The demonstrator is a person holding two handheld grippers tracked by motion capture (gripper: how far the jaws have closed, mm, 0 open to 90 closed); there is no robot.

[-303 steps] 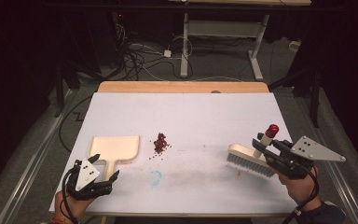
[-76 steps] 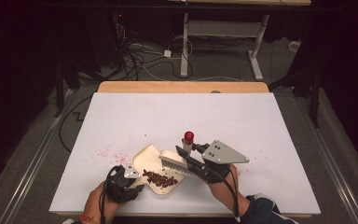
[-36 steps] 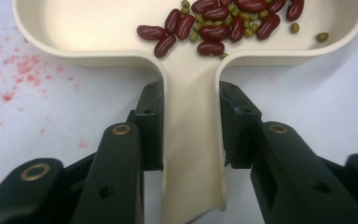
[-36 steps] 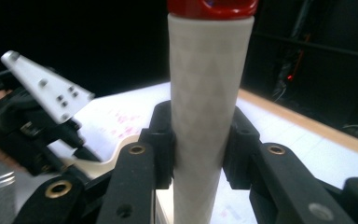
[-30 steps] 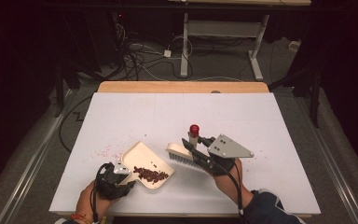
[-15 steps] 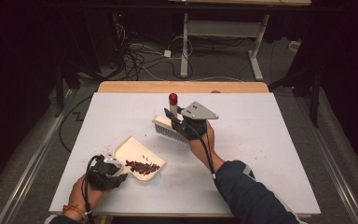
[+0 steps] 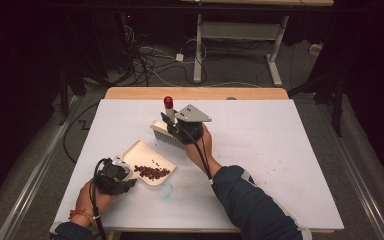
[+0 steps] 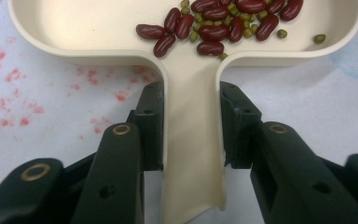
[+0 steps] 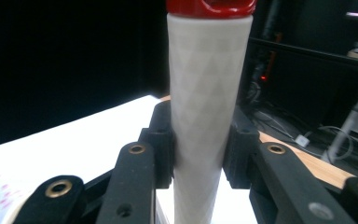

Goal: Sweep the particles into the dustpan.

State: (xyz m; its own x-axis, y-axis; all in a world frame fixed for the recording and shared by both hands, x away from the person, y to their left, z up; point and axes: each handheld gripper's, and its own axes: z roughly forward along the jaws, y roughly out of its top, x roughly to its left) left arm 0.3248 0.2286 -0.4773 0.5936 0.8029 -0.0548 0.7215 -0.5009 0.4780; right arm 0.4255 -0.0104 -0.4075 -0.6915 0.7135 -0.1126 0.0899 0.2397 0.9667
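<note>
Left tongs [image 8: 191,135] clamping dustpan [image 7: 147,161] handle, beans [image 8: 219,23] sitting inside; right tongs [image 9: 198,149] clamping brush [image 7: 166,131] handle, hovering over worktop [image 7: 260,150], well apart.

dustpan [image 8: 121,28]: in the left gripper view the top edge cuts off its far part and the bottom edge cuts its handle end.
beans [image 7: 151,171]: from the high view too small to tell red from green; in the left gripper view the pile runs out at the top edge.
brush [image 7: 166,134]: bristles largely hidden behind the right gripper [image 7: 172,125] and its grey plate; in the right gripper view its red cap is cut by the top edge and its head lies out of frame below.
left gripper [image 7: 125,172]: jaw tips too small to make out from above.
desk [image 7: 280,165]: near edge partly hidden by both sleeves.
</note>
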